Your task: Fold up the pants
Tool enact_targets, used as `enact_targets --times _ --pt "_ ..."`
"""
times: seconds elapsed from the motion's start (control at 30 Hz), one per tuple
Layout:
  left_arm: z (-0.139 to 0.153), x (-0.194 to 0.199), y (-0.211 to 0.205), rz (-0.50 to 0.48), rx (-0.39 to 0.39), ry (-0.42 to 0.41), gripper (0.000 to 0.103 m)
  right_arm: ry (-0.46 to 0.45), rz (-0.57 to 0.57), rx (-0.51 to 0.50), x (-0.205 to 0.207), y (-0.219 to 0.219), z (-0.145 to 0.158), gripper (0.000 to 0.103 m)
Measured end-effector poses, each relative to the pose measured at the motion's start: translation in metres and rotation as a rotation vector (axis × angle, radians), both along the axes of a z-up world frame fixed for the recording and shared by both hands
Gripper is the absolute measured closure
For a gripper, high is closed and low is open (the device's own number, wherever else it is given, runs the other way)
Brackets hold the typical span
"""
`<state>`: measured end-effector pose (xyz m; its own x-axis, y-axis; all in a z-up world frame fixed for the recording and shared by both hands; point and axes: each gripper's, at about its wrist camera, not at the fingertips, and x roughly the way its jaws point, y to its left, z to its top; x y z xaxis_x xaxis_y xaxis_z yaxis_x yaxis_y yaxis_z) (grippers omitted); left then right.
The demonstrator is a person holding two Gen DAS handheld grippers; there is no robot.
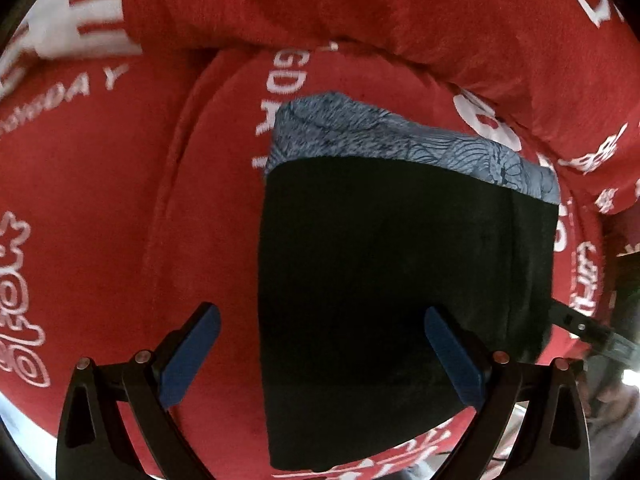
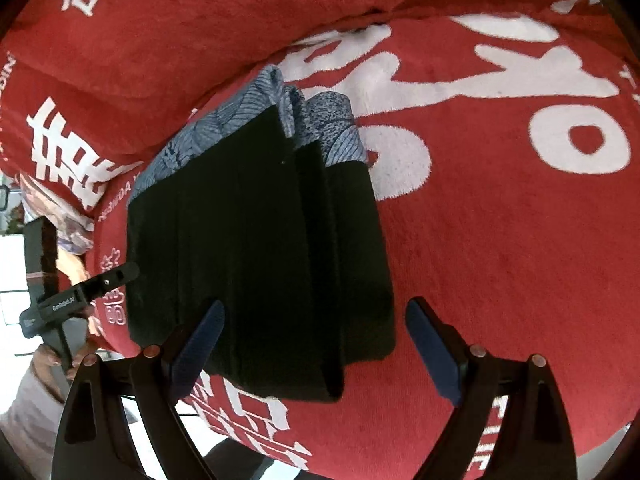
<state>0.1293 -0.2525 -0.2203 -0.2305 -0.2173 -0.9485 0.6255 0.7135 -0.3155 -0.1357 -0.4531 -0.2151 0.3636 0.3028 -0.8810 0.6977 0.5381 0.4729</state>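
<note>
The pants lie folded in a compact black stack on the red sofa cushion, with a grey-blue patterned band along the far edge. My left gripper is open and empty, hovering over the stack's near left edge. In the right wrist view the stack shows several layers, the band at the far end. My right gripper is open and empty above the stack's near right corner. The left gripper's finger shows at the stack's left side there. The right gripper's finger shows at the stack's right side.
The sofa has a red cover with white lettering. Its back cushion rises just behind the pants. The seat's front edge drops off near the grippers. The person's hand is at the lower left.
</note>
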Motion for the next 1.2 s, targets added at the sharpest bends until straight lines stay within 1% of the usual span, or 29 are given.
enact_targets --times 0.03,0.13,0.23,0.3,0.47,0.57,0.63,0.7,0.73,0.77,0.8,0.83,0.87,0.93,1.03,1.1,1.2 --pt "-0.003 0.002 0.001 0.007 -0.01 0.027 0.001 -0.006 0.001 0.013 0.001 -0.001 -0.002 0.01" --pt "-0.008 0.004 0.0 0.013 -0.046 0.07 0.001 -0.052 0.002 0.077 0.003 -0.008 -0.011 0.009" --pt "-0.016 0.003 -0.005 0.004 -0.083 0.111 0.001 -0.101 0.034 0.124 0.007 -0.014 -0.018 0.004" --pt "-0.022 -0.001 -0.012 -0.009 -0.101 0.136 0.001 -0.122 0.047 0.146 0.01 -0.018 -0.023 0.004" --pt "-0.032 -0.012 -0.03 -0.051 -0.106 0.125 0.001 -0.182 0.071 0.199 0.023 -0.029 -0.039 0.004" --pt "-0.039 -0.008 -0.03 -0.028 -0.114 0.167 0.001 -0.199 0.068 0.21 0.029 -0.033 -0.043 0.004" --pt "-0.039 -0.008 -0.028 -0.018 -0.116 0.172 0.001 -0.191 0.058 0.212 0.03 -0.037 -0.044 0.005" --pt "-0.038 -0.01 -0.029 -0.017 -0.105 0.161 0.001 -0.168 0.053 0.195 0.03 -0.037 -0.046 0.013" --pt "-0.038 -0.011 -0.029 -0.013 -0.098 0.159 0.001 -0.157 0.052 0.187 0.029 -0.039 -0.045 0.025" --pt "-0.038 -0.011 -0.029 -0.007 -0.095 0.16 0.001 -0.163 0.047 0.201 0.026 -0.041 -0.046 0.03" --pt "-0.037 -0.011 -0.028 -0.002 -0.099 0.161 0.002 -0.174 0.04 0.216 0.023 -0.042 -0.047 0.033" --pt "-0.035 -0.012 -0.029 0.003 -0.108 0.159 0.008 -0.181 0.035 0.222 0.022 -0.043 -0.046 0.039" --pt "-0.032 -0.014 -0.029 0.005 -0.117 0.152 0.011 -0.193 0.031 0.218 0.021 -0.043 -0.045 0.045" --pt "-0.021 -0.016 -0.027 -0.003 -0.137 0.128 0.024 -0.206 0.012 0.226 0.018 -0.044 -0.042 0.052" --pt "-0.007 -0.02 -0.022 -0.016 -0.155 0.105 0.033 -0.222 0.008 0.229 0.015 -0.041 -0.034 0.056" --pt "0.004 -0.022 -0.018 -0.023 -0.166 0.098 0.036 -0.235 0.002 0.237 0.014 -0.039 -0.027 0.058" --pt "0.02 -0.026 -0.009 -0.033 -0.175 0.093 0.036 -0.263 -0.016 0.267 0.007 -0.032 -0.013 0.059"
